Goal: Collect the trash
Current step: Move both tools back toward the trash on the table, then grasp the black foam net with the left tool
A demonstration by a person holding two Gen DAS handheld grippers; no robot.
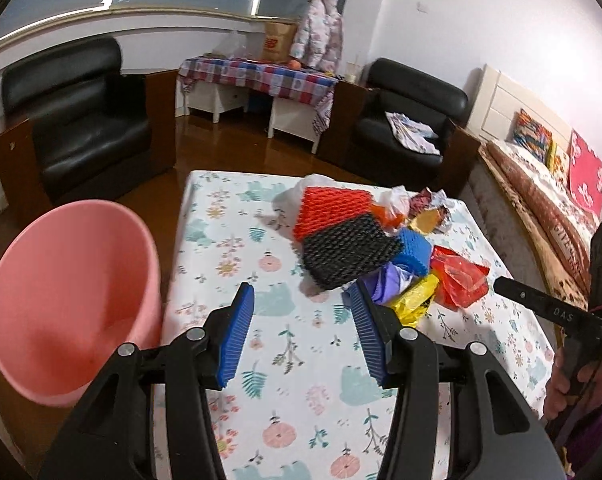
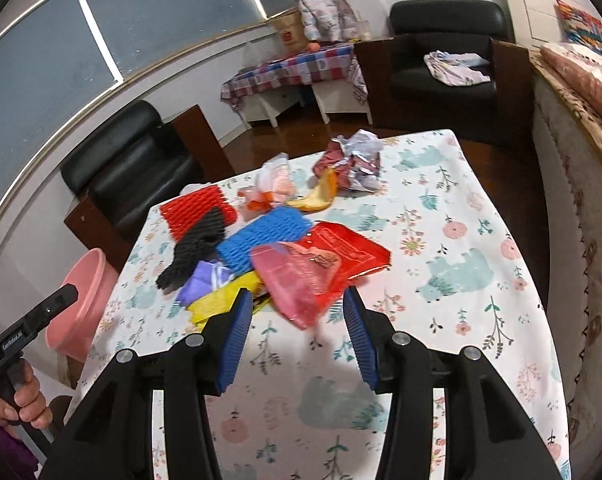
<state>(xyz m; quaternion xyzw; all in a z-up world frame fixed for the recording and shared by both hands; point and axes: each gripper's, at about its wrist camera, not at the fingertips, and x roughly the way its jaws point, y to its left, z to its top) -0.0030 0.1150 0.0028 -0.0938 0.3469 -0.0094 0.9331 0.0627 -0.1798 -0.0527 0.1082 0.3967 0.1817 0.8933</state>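
A heap of trash lies on the floral table (image 1: 229, 220). It holds a red foam net (image 1: 333, 208), a black foam net (image 1: 349, 254), a blue foam net (image 2: 261, 240), a purple bag (image 1: 389, 284), a yellow wrapper (image 2: 217, 300), a crumpled red plastic bag (image 2: 321, 272) and wadded paper (image 2: 355, 160). My left gripper (image 1: 301, 294) stands open just short of the black net, with nothing between its pads. My right gripper (image 2: 297, 298) is open too. The red bag's near corner reaches in between its fingertips, and the pads stay clear of it.
A pink basin (image 1: 69, 300) stands on the floor off the table's left edge. Black armchairs (image 1: 85, 120), a checked side table (image 1: 261, 76) and a bed (image 1: 549, 200) ring the room. A hand (image 2: 25, 396) holds the left gripper's handle.
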